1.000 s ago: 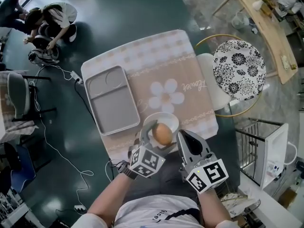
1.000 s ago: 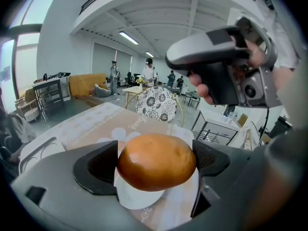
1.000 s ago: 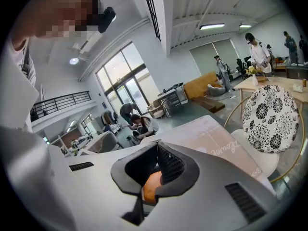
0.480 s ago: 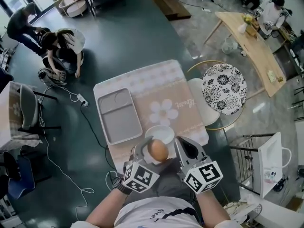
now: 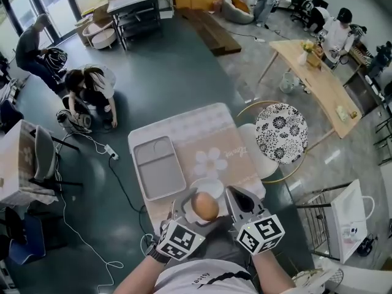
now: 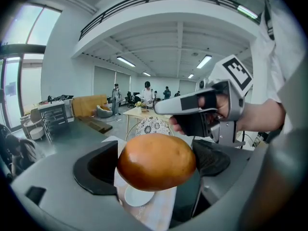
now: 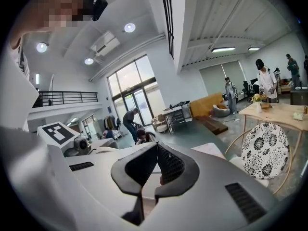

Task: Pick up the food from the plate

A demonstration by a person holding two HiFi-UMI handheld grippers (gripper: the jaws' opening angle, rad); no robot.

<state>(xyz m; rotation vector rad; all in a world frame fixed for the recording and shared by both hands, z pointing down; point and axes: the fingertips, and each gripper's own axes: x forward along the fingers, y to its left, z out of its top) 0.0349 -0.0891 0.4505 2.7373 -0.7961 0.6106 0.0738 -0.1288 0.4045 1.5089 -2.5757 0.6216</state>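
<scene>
At 6 o'clock over the counter (image 5: 184,122): left gripper (image 6: 156,163), fingers (image 6: 96,170) clenched on a brown bun (image 6: 156,160), one at each end, bun held above the white plate (image 5: 215,183). Right gripper (image 5: 236,195), just beside the bun at its 3 o'clock: fingers (image 7: 139,170) pressed together, grasping nothing. Grey tray (image 5: 158,167) lies at 10 o'clock from the plate.

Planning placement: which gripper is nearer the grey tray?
Left: the left gripper, holding the brown oval food, is beside the grey compartment tray; the right gripper is farther right.
</scene>
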